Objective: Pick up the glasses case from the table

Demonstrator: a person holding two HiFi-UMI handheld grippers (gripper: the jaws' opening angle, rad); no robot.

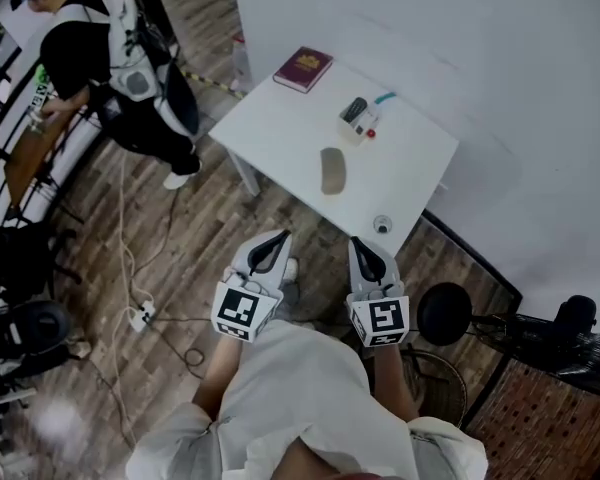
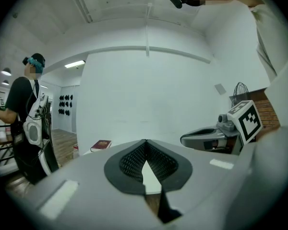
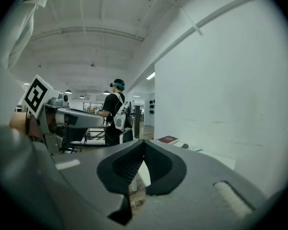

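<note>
The glasses case (image 1: 332, 170), a grey-tan oblong, lies near the middle of the white table (image 1: 280, 128). Both grippers hover side by side over the floor, short of the table's near edge and apart from the case. My left gripper (image 1: 279, 236) is shut with nothing in it, its tips meeting (image 2: 145, 141). My right gripper (image 1: 359, 244) is shut and empty too (image 3: 144, 142). Each gripper view shows the other gripper beside it: the right one (image 2: 206, 138), the left one (image 3: 72, 119). Neither gripper view lets me make out the case.
A dark red book (image 1: 303, 69) lies at the table's far corner, a small device with a teal cable (image 1: 357, 118) behind the case, a small round object (image 1: 382, 225) near the front edge. A person (image 1: 110, 58) stands at the far left. Cables (image 1: 140, 308) trail on the wooden floor; a fan (image 1: 445, 313) stands at right.
</note>
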